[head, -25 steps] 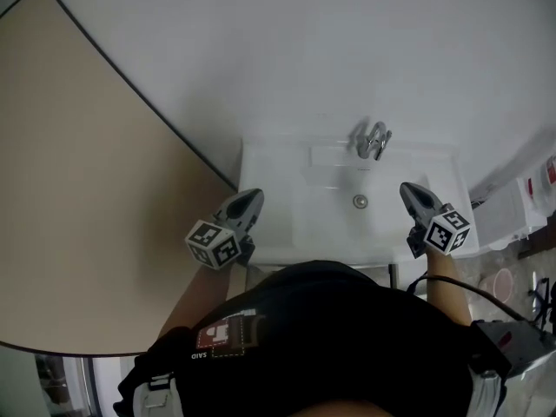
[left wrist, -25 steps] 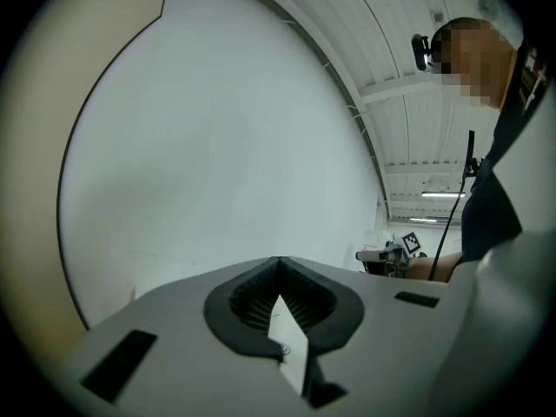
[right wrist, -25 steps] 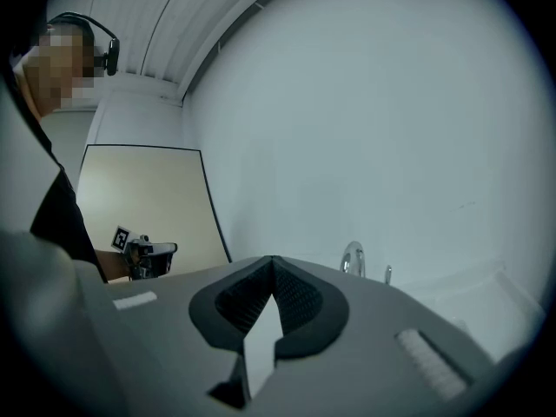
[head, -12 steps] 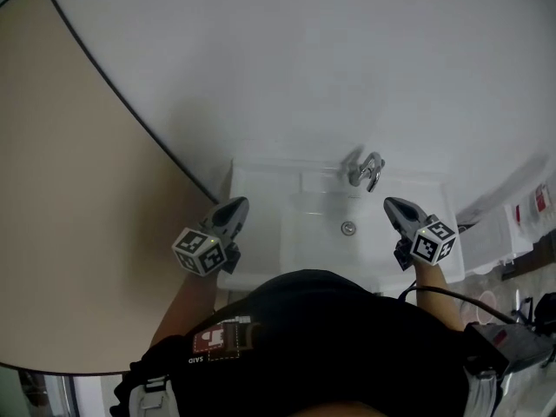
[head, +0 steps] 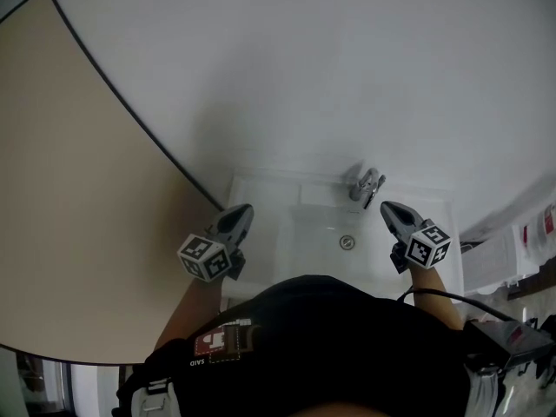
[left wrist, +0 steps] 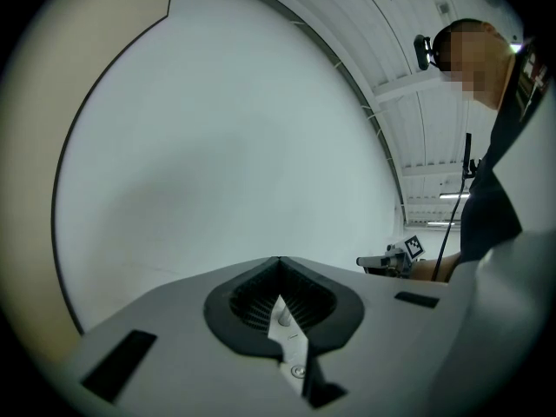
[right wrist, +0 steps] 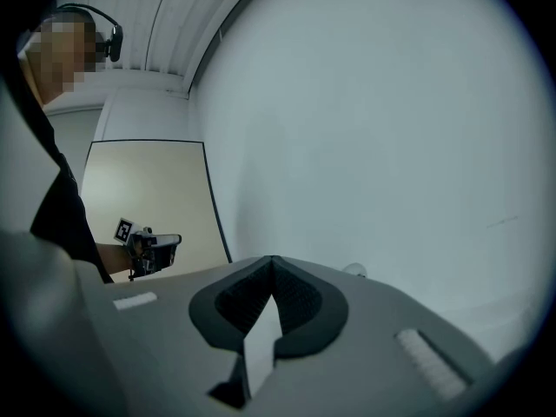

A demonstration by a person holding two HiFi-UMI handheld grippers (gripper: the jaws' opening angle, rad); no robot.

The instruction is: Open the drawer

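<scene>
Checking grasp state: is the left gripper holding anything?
No, the left gripper has its jaws shut together with nothing between them, facing the bare white wall.

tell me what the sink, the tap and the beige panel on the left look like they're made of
The sink is likely glazed ceramic, though moulded resin is possible: plain white, smooth, with a soft sheen. The tap looks like metal with a polished chrome-like finish, showing bright and dark reflections. The beige panel is probably painted or laminated board, matt: flat even colour, dark edge line, no grain visible.
</scene>
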